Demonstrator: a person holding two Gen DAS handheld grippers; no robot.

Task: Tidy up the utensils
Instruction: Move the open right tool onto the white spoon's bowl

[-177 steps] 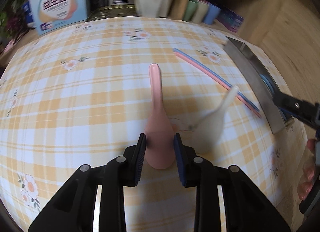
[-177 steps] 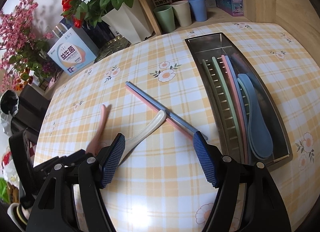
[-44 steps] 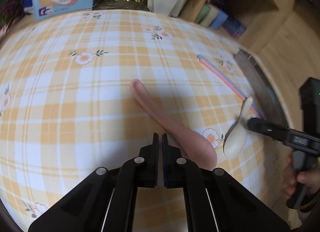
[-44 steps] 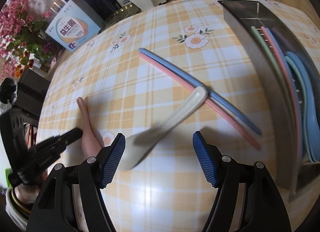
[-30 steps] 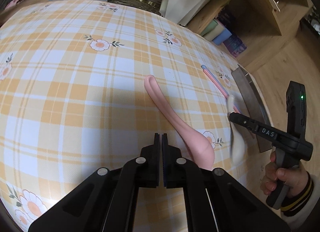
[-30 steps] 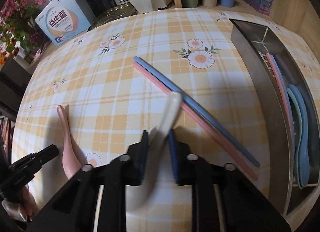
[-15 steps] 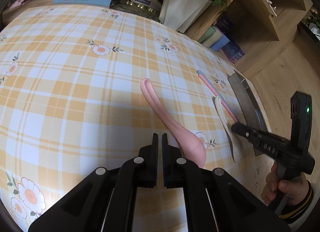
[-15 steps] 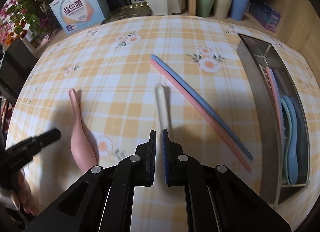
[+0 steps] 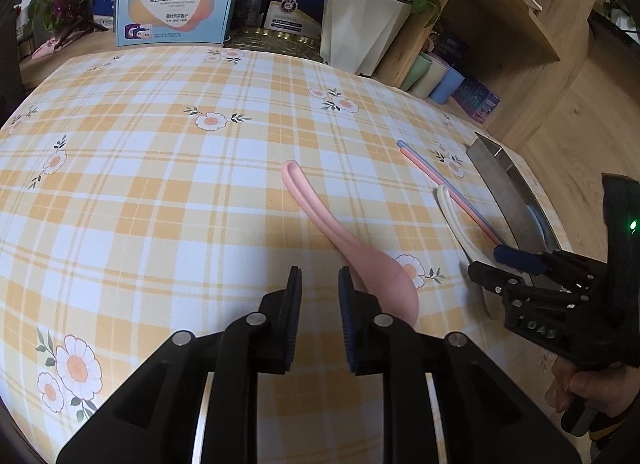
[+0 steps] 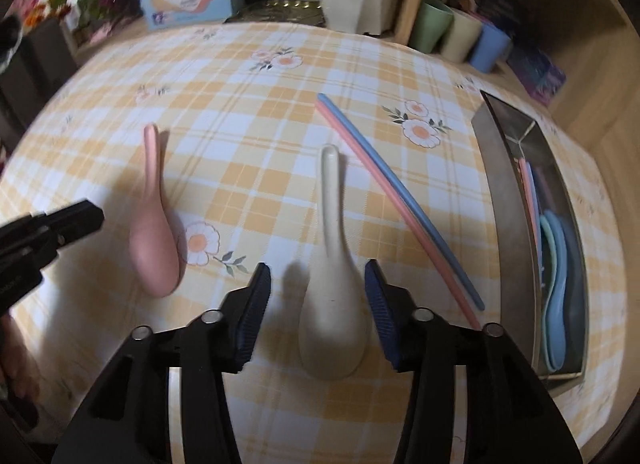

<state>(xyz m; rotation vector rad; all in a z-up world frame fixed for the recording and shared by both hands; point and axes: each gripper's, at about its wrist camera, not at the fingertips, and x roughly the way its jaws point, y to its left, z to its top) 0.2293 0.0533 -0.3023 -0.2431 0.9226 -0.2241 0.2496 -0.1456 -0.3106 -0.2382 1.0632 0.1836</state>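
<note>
Cream spoon (image 10: 332, 264) only shows properly from the right wrist: it lies flat on the tabletop (image 10: 240, 104), bowl sitting between the released jaws of the right gripper (image 10: 318, 304), neither pad touching it. The left wrist catches just its handle, the bowl hidden behind that gripper. Pink spoon (image 9: 344, 240) lies just right of the left gripper (image 9: 318, 320), whose jaws are slightly parted, holding nothing. Pink and blue chopsticks (image 10: 400, 200) lie right of the cream spoon. Inside of the steel tray (image 10: 500, 200), with its spoons and chopsticks, is visible only from the right wrist, and it's blurry.
</note>
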